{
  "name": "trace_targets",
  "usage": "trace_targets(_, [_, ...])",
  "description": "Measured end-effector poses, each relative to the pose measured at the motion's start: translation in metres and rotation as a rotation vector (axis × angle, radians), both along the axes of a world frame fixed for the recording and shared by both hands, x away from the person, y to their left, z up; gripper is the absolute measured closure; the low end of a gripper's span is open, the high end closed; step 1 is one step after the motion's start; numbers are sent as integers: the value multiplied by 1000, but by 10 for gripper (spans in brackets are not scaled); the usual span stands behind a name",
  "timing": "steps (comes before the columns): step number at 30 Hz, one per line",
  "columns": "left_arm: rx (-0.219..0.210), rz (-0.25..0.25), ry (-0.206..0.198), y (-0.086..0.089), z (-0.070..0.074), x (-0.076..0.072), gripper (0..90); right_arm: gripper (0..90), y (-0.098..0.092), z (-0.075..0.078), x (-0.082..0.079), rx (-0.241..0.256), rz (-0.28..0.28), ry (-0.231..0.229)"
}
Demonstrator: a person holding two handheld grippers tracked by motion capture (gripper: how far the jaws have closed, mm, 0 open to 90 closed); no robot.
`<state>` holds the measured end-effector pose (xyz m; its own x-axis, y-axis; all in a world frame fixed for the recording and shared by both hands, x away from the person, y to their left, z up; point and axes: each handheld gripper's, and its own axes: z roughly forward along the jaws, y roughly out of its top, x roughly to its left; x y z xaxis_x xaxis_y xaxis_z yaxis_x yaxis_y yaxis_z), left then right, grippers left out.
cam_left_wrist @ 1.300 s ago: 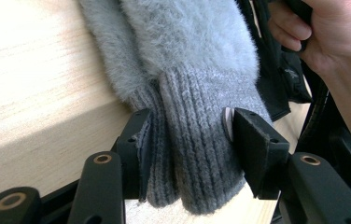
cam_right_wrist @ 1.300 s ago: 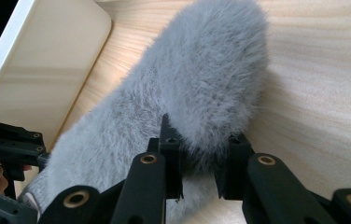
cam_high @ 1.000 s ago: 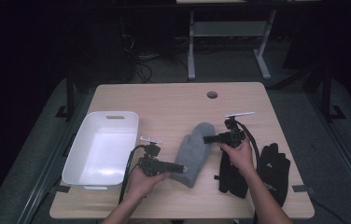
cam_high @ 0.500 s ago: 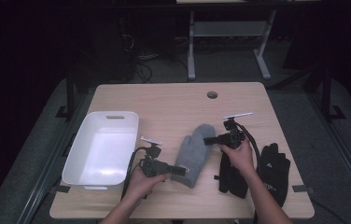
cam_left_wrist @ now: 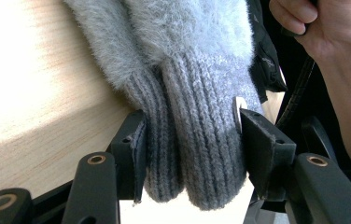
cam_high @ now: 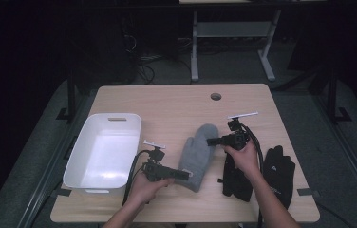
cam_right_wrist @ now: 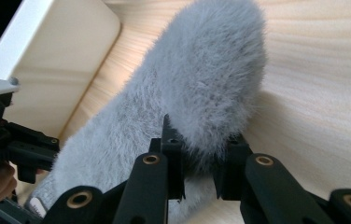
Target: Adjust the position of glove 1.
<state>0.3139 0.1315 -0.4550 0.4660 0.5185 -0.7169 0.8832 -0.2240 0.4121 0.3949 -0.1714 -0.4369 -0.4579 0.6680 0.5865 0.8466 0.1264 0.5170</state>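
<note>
I have both tongs on the grey mitten (cam_high: 196,154), which lies on the wooden surface (cam_high: 176,102) between my two hands, its fuzzy rounded end pointing away from me and its ribbed cuff toward me. My left tongs (cam_high: 180,174) are clenched on that cuff: in the left gripper view the knitted ribbing (cam_left_wrist: 197,140) is bunched into two folds and squeezed between the two black pads, one pad (cam_left_wrist: 138,144) pressed against each side. My right tongs (cam_high: 210,141) come in from the right and grasp the mitten's thumb; in the right gripper view the jaws are pinched tight on a tuft of the fuzzy fabric (cam_right_wrist: 201,88), with the rest of the mitten stretching away toward the left tongs (cam_right_wrist: 22,144) farther off. A white tub (cam_high: 104,152) sits on the surface just to the left of my left hand (cam_high: 145,186), well apart from the mitten's far end, and its pale wall (cam_right_wrist: 47,60) appears beyond the mitten in the right gripper view. Under and beside my right hand (cam_high: 244,156) lie two black gloves: one (cam_high: 236,183) directly beneath my wrist, touching the mitten's right edge as far as I can tell, and the other (cam_high: 281,173) near the surface's right edge.
</note>
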Motion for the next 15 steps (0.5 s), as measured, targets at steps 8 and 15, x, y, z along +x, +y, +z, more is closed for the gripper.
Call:
trace_targets(8, [11,0,-61,5,18,-5,463,764,5,22,-1,14,16,-26])
trace_targets(15, [20,-2,-106,9,32,-9,463,764,11,43,-3,30,26,-50])
